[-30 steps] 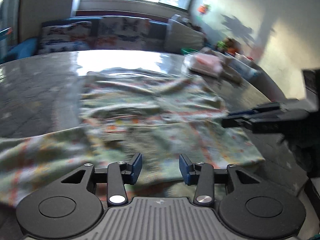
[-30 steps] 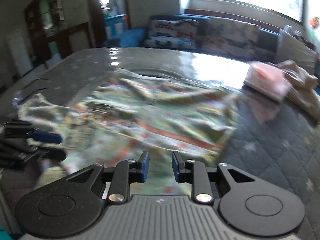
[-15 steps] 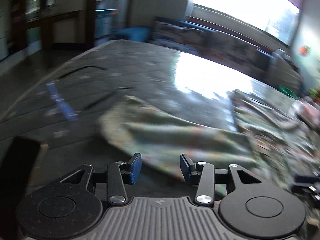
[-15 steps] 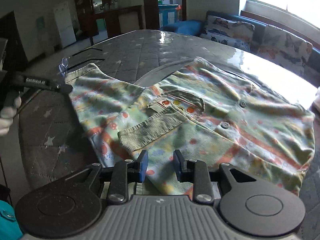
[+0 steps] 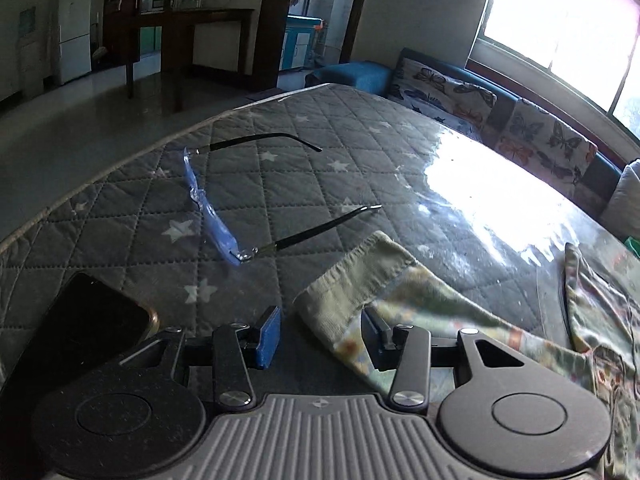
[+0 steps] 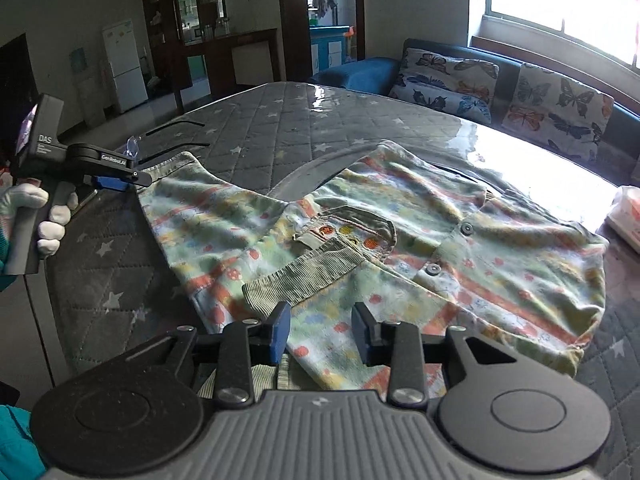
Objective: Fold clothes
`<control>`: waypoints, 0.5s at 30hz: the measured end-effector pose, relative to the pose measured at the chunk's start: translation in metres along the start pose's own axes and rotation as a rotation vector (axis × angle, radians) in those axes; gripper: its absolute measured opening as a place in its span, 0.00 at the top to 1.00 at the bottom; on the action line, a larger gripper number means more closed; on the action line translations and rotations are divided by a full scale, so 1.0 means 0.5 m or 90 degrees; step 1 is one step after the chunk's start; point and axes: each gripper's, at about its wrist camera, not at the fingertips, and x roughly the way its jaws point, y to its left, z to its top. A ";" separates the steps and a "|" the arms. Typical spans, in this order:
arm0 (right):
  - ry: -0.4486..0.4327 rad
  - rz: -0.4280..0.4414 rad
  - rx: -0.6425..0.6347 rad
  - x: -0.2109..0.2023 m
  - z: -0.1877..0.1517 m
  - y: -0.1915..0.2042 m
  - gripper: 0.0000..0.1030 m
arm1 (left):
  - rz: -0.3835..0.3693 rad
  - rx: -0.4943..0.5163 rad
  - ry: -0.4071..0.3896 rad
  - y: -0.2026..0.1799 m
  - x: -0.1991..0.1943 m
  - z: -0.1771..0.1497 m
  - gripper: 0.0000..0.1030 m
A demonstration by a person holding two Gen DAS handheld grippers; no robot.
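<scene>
Spread flat on the quilted star-print mattress [image 6: 280, 128]: a patterned shirt [image 6: 440, 240], one sleeve folded across its chest, seen whole only from the right wrist. Right claw [image 6: 320, 334] spread wide, low over the hem. Left claw [image 5: 320, 336] likewise parted, straddling the outstretched sleeve cuff [image 5: 352, 280] without pinching. Only in the left view: glasses [image 5: 224, 236] and a phone [image 5: 88, 328] beside the cuff.

glasses [image 5: 256, 208] and phone [image 5: 84, 332] beside sleeve cuff [image 5: 352, 280], left
</scene>
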 end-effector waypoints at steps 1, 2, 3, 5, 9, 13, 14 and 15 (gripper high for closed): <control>-0.002 -0.001 0.002 -0.003 -0.001 -0.001 0.67 | -0.001 -0.001 -0.001 -0.001 0.002 0.000 0.58; -0.005 -0.003 0.005 -0.007 -0.003 -0.003 0.67 | -0.001 0.001 -0.005 -0.002 0.004 0.000 0.63; -0.007 -0.005 0.008 -0.010 -0.005 -0.005 0.67 | -0.002 0.002 -0.008 -0.003 0.007 0.001 0.74; -0.014 -0.010 0.017 -0.020 -0.009 -0.010 0.67 | -0.011 -0.011 -0.008 0.000 0.009 0.003 0.84; -0.028 -0.021 0.031 -0.042 -0.019 -0.023 0.67 | -0.049 -0.034 -0.032 -0.002 -0.023 0.014 0.91; -0.046 -0.036 0.054 -0.068 -0.031 -0.046 0.67 | -0.109 -0.010 -0.065 -0.045 -0.081 0.028 0.91; -0.053 -0.043 0.064 -0.076 -0.035 -0.055 0.67 | -0.128 -0.002 -0.072 -0.059 -0.098 0.031 0.91; -0.056 -0.047 0.070 -0.081 -0.037 -0.059 0.67 | -0.146 0.015 -0.080 -0.082 -0.116 0.032 0.91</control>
